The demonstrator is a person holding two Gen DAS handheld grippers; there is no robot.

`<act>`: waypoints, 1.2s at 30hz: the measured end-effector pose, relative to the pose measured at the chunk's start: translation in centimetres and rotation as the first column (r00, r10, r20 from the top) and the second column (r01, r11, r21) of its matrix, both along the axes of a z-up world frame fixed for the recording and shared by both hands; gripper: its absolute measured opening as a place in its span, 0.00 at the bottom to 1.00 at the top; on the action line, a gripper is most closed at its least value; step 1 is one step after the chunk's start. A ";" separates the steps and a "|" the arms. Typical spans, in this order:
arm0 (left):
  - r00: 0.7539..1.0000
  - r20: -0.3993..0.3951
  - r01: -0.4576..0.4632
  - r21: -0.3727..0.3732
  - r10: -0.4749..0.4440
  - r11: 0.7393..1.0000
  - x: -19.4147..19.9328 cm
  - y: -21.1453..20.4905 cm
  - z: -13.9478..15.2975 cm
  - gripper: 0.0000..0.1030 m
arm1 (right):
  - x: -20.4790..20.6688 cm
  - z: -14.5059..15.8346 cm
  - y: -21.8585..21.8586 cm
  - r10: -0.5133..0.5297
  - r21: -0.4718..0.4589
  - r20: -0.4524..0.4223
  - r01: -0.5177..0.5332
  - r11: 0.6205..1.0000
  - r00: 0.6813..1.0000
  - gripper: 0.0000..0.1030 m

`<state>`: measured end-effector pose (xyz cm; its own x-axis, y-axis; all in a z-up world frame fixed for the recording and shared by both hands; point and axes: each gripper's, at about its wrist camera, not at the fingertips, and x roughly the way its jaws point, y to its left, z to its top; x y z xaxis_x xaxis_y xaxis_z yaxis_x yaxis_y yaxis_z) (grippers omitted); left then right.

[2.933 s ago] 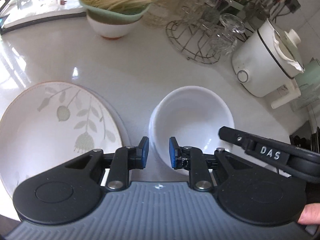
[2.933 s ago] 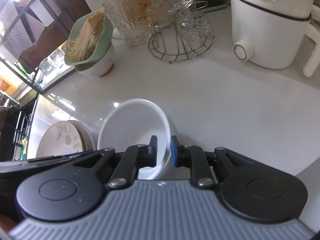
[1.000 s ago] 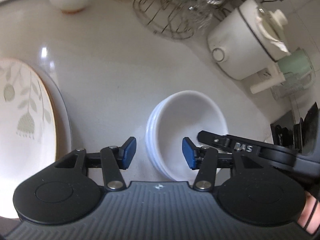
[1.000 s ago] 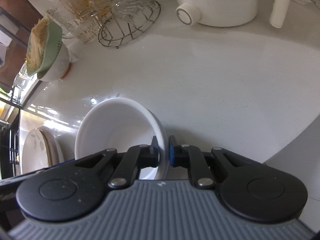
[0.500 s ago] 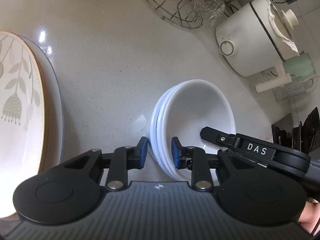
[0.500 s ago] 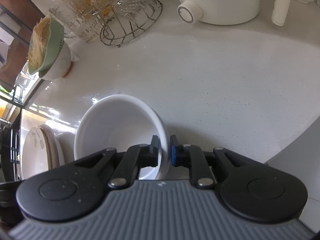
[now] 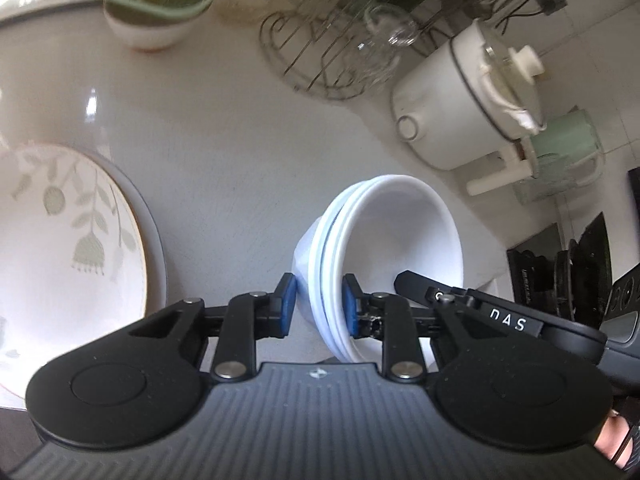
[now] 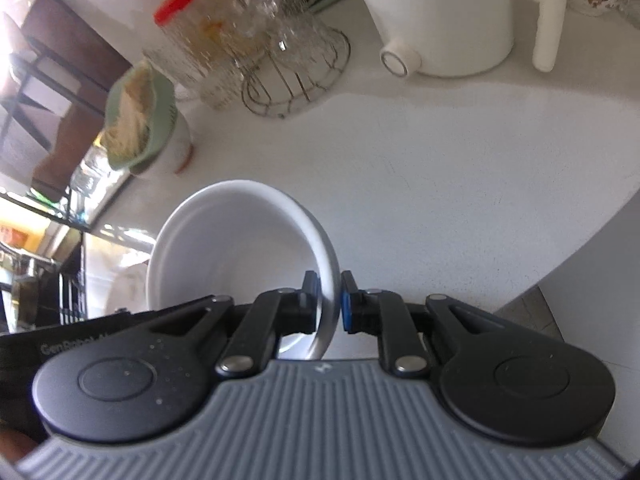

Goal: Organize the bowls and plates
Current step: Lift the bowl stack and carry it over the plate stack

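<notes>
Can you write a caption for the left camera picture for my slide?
Left hand-held gripper pinching the rim of stacked white bowls beside a leaf-patterned plate.

Three nested white bowls (image 7: 384, 240), two stacked plates (image 7: 60, 240), two grippers (image 7: 316, 308).

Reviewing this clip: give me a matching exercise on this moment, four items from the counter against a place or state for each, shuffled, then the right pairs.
Items:
1. stacked white bowls
2. leaf-patterned plate
3. white electric pot
4. wire rack

Places or states:
A. holds upturned glasses
B. flat on the counter, left edge of the left wrist view
C. clamped at opposite rims by the left tool and the right tool
D. back right of the counter, lid with a white knob

Pairs: 1-C, 2-B, 3-D, 4-A
</notes>
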<state>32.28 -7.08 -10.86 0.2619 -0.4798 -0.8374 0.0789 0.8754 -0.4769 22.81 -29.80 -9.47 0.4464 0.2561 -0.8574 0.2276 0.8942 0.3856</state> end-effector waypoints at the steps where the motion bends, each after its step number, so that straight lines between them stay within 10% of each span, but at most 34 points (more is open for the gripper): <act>1: 1.000 0.005 0.003 -0.003 -0.003 1.000 -0.1 0.3 0.7 0.28 | -0.1 0.7 0.3 -0.002 -0.003 0.007 0.002 1.000 1.000 0.15; 20: 0.989 0.146 -0.040 0.024 0.036 0.999 -2.2 8.2 8.6 0.28 | 0.6 7.3 8.0 0.066 -0.009 0.113 -0.065 0.998 0.991 0.15; 36: 0.959 0.122 -0.261 0.033 0.255 0.965 -4.4 19.4 5.8 0.28 | 3.6 4.1 18.9 0.311 -0.021 0.077 -0.310 0.950 0.947 0.15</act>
<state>27.88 12.27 -5.02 0.4677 -0.3433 -0.8145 -0.1004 0.8949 -0.4348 26.39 -10.86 -5.34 0.4119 0.3852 -0.8258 -0.0924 0.9192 0.3827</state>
